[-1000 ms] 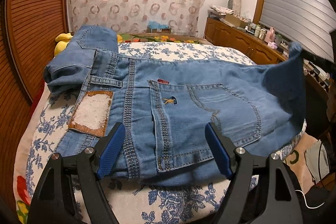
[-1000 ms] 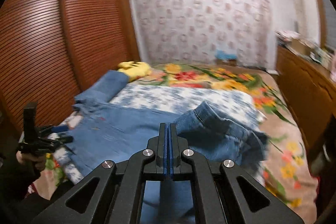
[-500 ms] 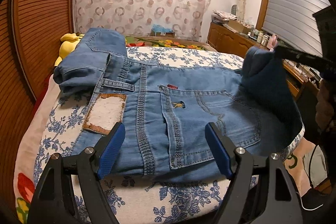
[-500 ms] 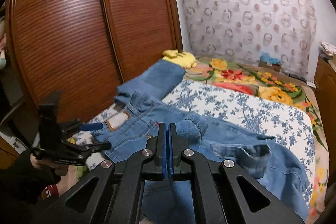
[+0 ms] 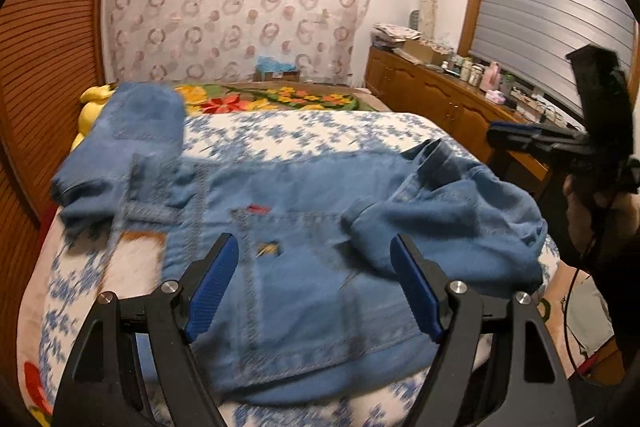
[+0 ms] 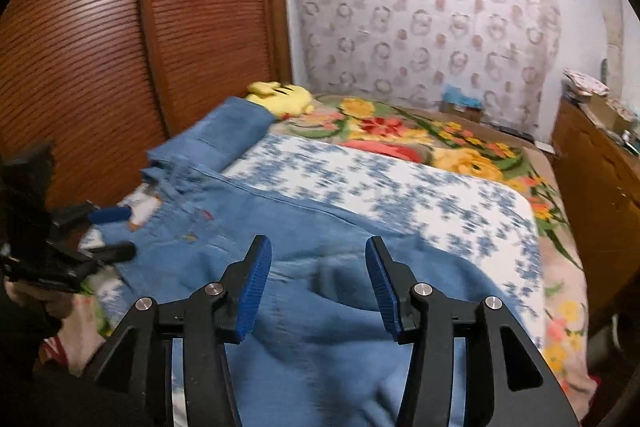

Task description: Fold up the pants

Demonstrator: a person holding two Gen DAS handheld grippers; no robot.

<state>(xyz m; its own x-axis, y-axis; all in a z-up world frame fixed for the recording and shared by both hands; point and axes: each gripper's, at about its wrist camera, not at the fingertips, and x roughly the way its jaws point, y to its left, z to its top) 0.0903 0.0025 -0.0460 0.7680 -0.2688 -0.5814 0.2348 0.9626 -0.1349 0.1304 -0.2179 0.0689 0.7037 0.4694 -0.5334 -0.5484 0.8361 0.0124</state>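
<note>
We see the light blue denim pants lying across the blue-flowered white bedspread, leg end flopped over the seat in a loose heap, a fold we judge begun but untidy. Our left gripper and right gripper both hover spread wide, empty. Slatted wooden wardrobe doors stand alongside.

Left gripper, right gripper: black angular frames, ribbed blue finger pads, silver round screws
</note>
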